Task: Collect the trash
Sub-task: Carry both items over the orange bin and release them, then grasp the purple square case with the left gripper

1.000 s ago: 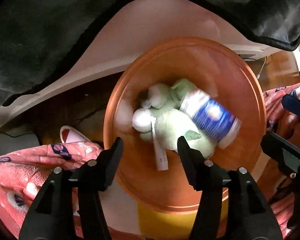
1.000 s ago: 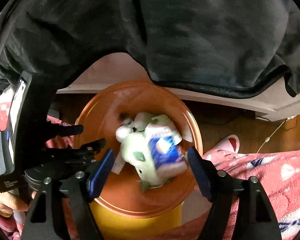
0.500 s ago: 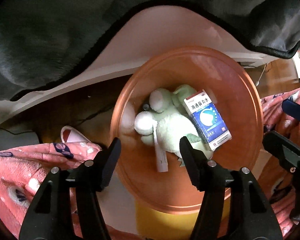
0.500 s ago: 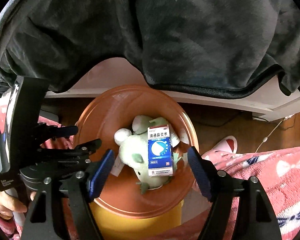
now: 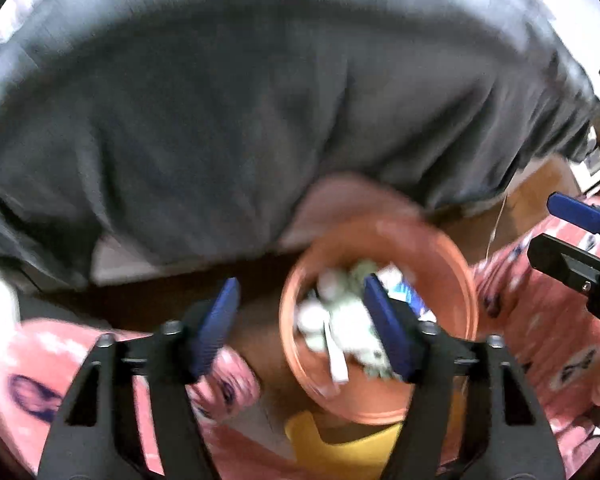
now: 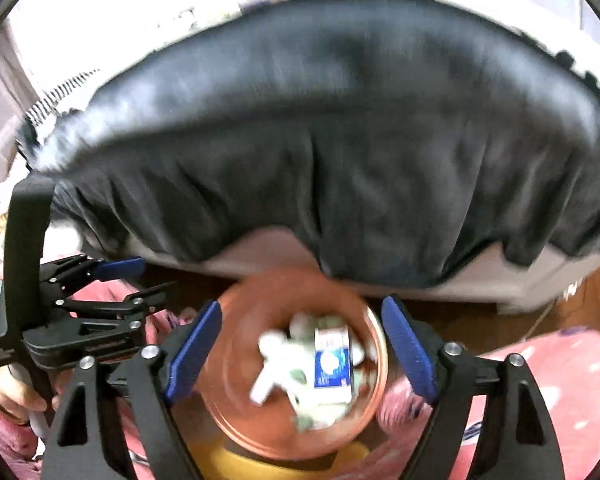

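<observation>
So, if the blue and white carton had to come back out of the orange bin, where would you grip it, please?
Probably across its two long side edges, coming straight down from above. The carton lies flat, face up, on top of the pale green soft toy in the orange bin, so its narrow sides look reachable; blur hides finer detail.

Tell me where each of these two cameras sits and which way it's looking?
Left wrist view: on the left gripper, facing steeply down at the orange bin; its blue-padded fingers show, opening, nothing between.
Right wrist view: on the right gripper, aimed down at the bin; a hand shows.
Both share the bin, blue box, dark blanket and each other's gripper.
</observation>
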`<state>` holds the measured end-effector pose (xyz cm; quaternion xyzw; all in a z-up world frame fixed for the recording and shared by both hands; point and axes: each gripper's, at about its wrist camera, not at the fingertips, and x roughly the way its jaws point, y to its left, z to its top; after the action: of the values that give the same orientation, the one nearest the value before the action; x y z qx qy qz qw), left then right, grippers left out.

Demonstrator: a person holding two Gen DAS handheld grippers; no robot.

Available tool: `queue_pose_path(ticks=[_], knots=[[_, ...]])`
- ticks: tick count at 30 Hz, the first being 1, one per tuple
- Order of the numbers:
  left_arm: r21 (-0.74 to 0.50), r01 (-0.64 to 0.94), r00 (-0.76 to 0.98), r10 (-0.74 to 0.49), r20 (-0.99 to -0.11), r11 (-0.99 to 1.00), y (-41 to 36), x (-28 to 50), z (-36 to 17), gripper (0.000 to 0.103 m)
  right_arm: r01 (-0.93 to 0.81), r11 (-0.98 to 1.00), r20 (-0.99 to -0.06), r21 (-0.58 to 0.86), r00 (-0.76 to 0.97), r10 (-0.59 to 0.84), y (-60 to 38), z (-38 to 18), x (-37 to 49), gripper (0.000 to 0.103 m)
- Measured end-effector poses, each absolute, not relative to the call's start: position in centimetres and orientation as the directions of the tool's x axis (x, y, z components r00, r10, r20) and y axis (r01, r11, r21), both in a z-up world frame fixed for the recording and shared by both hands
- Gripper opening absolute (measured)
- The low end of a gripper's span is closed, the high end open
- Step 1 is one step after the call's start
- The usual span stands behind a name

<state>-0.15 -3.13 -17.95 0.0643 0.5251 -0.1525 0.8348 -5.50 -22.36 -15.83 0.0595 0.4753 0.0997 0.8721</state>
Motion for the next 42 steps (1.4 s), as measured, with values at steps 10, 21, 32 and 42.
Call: queue_pose_path(ticks=[10, 21, 32, 42], knots=[[-0.079, 0.312, 0.626, -0.267, -0.733, 0.947, -3.8, 4.7, -6.7, 0.088, -0.125, 0.976, -0.650, 0.178, 0.730, 0.212, -23.9, -8.5, -7.1, 0.087], [-0.047, 0.199, 0.625, -0.164, -0.763, 0.979, -10.1, 18.4, -4.3, 0.088, -0.103, 0.975, -0.666, 0.199, 0.715, 0.212, -25.2, -10.1, -7.6, 0.087], [-0.090, 0.124, 0.542, -0.144, -0.828, 0.988, -10.7, 19.9, -6.6, 0.042, -0.076, 0.969, -0.667, 0.235, 0.713, 0.218, -26.5, -10.9, -7.9, 0.087], [-0.228, 0.156, 0.597, -0.275, -0.754, 0.961, -6.4, 17.3, -3.5, 0.034, -0.091, 0.973, -0.651, 0.210, 0.730, 0.209, -26.0, -9.8, -7.8, 0.087]])
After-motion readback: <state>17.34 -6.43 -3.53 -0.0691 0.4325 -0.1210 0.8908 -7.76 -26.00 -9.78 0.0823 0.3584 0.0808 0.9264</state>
